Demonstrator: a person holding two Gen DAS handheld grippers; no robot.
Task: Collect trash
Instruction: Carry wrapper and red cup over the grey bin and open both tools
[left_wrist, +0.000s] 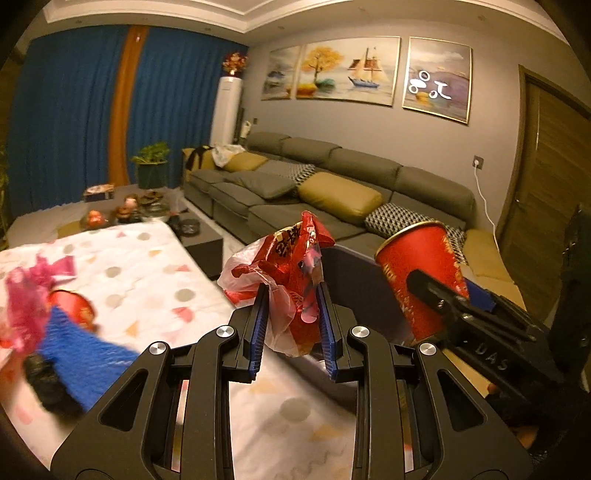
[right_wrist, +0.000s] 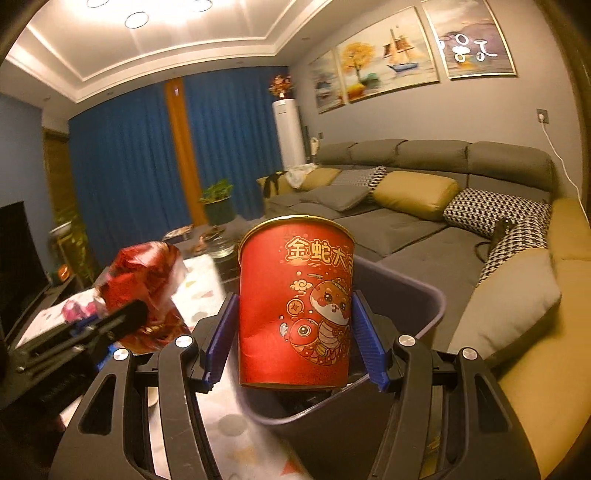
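Both claws carry trash and are raised over the bin: the left gripper (left_wrist: 291, 325) has its two blue ribbed pads closed most of the way on a crumpled red wrapper (left_wrist: 291, 266) mixed with thin clear plastic film, and the right gripper (right_wrist: 295, 332) holds a red paper cup (right_wrist: 295, 306) between its pads, which stand wider apart because the cup is broad. The cup sits upright between the fingers, its gold rim on top and its base low between them, and I judge it is held by the side walls so that it can drop straight down when the pads open. Directly under and just beyond the right claw is the dark grey bin (right_wrist: 424, 310), with smooth plastic walls and rounded corners; something dark lies inside, but I cannot tell what. The wrapper is soft and shiny, it bulges above and below the left pads, so a tight grip is needed or it will slip. Seen from the left claw, the cup is to the right and a little forward, and the bin edge is just behind the wrapper. To the left of this claw lies a table cloth (left_wrist: 155, 266), white with pastel dots and triangles, and on it more trash is left: a pink foil piece (left_wrist: 33, 295) and something red, blurred. Beyond both claws stands a grey sofa (left_wrist: 332, 173) with mustard cushions
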